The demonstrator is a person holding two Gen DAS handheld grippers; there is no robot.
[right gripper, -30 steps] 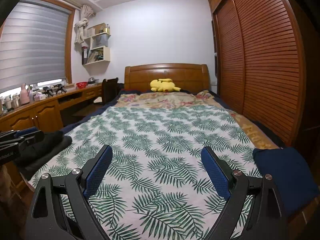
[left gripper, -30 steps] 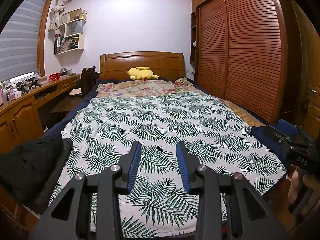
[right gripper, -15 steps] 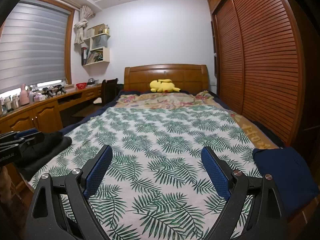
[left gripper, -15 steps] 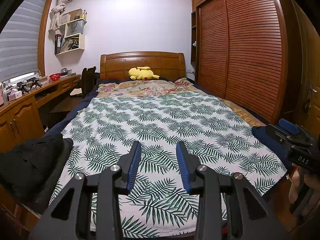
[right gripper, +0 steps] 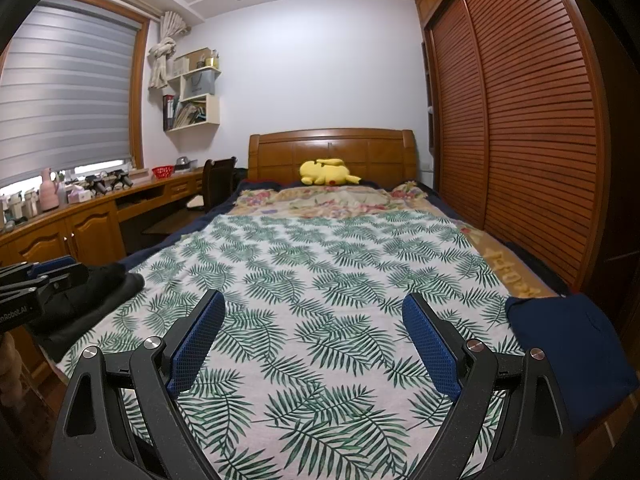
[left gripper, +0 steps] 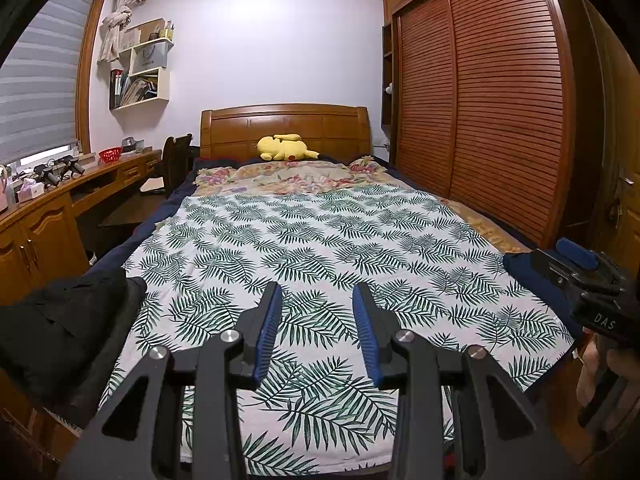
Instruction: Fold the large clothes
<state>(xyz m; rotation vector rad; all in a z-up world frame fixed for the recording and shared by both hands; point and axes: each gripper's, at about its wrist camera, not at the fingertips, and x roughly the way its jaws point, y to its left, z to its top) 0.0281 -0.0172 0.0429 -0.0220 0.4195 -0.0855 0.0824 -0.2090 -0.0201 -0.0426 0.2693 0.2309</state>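
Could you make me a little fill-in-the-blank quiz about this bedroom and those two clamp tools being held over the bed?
1. The yellow plush toy lies against the wooden ____.
2. The bed cover is printed with green ____.
3. The dark blue garment lies at the bed's near ____ corner.
4. Of the two, the ____ hand-held gripper stands open wider than the other hand-held gripper.

Missing words: headboard; leaves; right; right

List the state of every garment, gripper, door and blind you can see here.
left gripper: open, empty, over the bed
right gripper: open wide, empty
black garment: bunched at the bed's left corner
navy garment: lying at the bed's right corner
leaf-print sheet: spread flat
wardrobe doors: shut
window blind: lowered almost fully
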